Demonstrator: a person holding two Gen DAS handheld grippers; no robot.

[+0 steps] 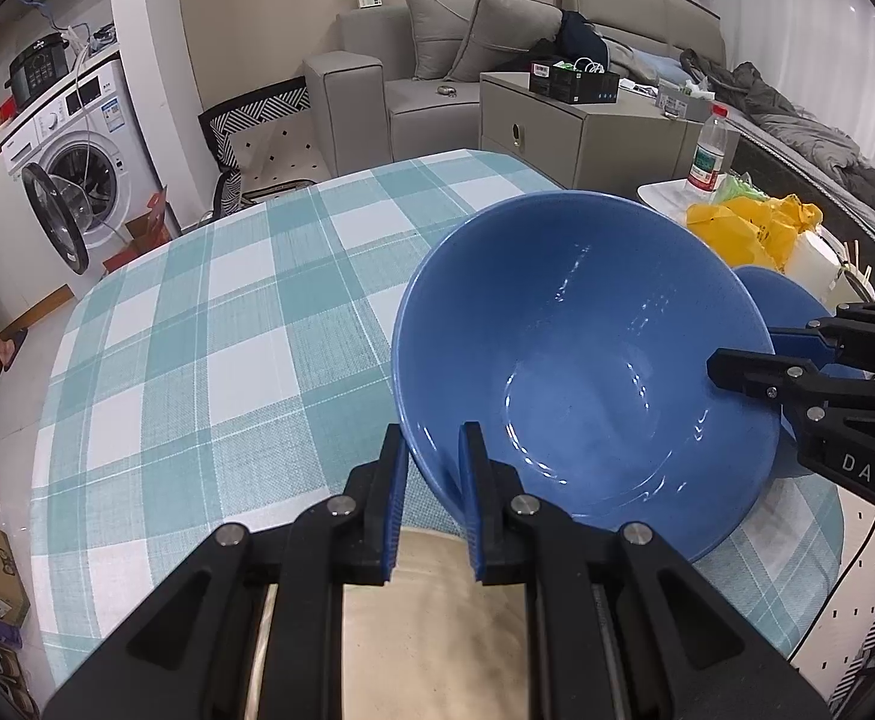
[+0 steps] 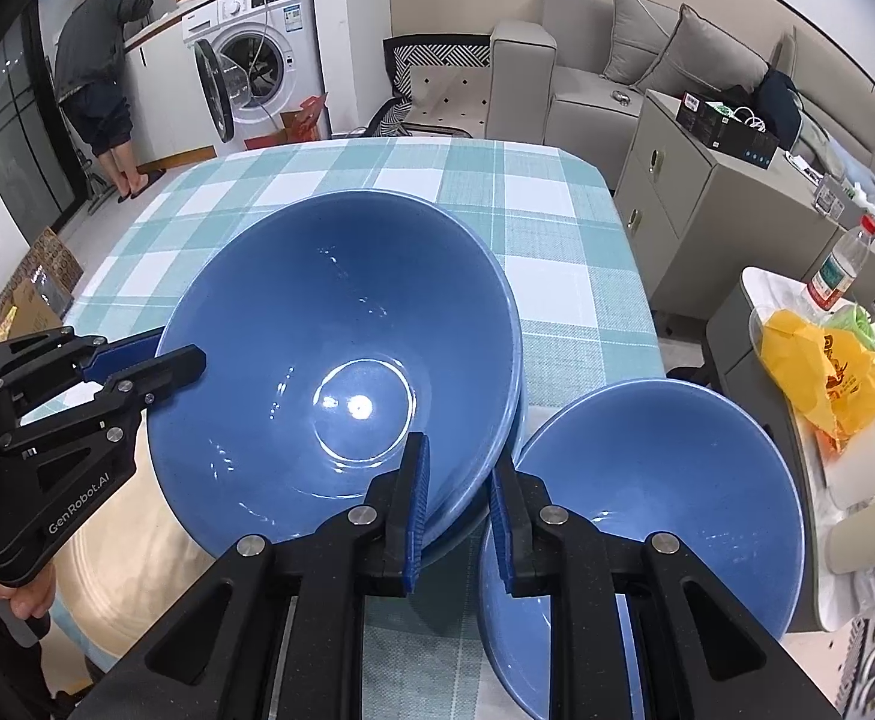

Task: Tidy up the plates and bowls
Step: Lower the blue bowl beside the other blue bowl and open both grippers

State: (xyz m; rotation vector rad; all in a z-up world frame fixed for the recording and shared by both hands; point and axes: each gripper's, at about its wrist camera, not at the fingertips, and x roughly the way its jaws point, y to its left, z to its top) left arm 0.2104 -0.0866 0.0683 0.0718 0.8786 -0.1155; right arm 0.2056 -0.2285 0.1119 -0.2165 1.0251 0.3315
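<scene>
Two handheld grippers held a large blue bowl (image 1: 581,360) from opposite sides above a table covered in a teal-and-white checked cloth (image 1: 209,312). The left gripper (image 1: 434,480) pinched the bowl's near rim, one blue-padded finger inside the wall and the other outside it. Seen from the right wrist camera, the right gripper (image 2: 458,498) clamped the same bowl's rim (image 2: 341,372) in the same manner, its fingers drawn close on either side of the wall. The bowl sat tilted and held nothing; light glinted off its glazed bottom. In the right wrist view a second blue rim showed just beneath its right edge, though whether that was another bowl nested under it could not be told.

A smaller blue bowl (image 2: 647,492), also empty, stood just to the right of the large one, near the table's edge; the left wrist view caught only a sliver of it behind the large bowl. A tan plate (image 2: 113,564) lay on the cloth under the large bowl's left side.

Beyond the table, a side tray (image 2: 755,282) carried a clear bottle with a red cap (image 2: 845,267), a crumpled yellow bag (image 2: 839,378) and pale cups (image 2: 869,462). A person (image 2: 98,66) stood by a washing machine (image 2: 257,54) with its door open.
</scene>
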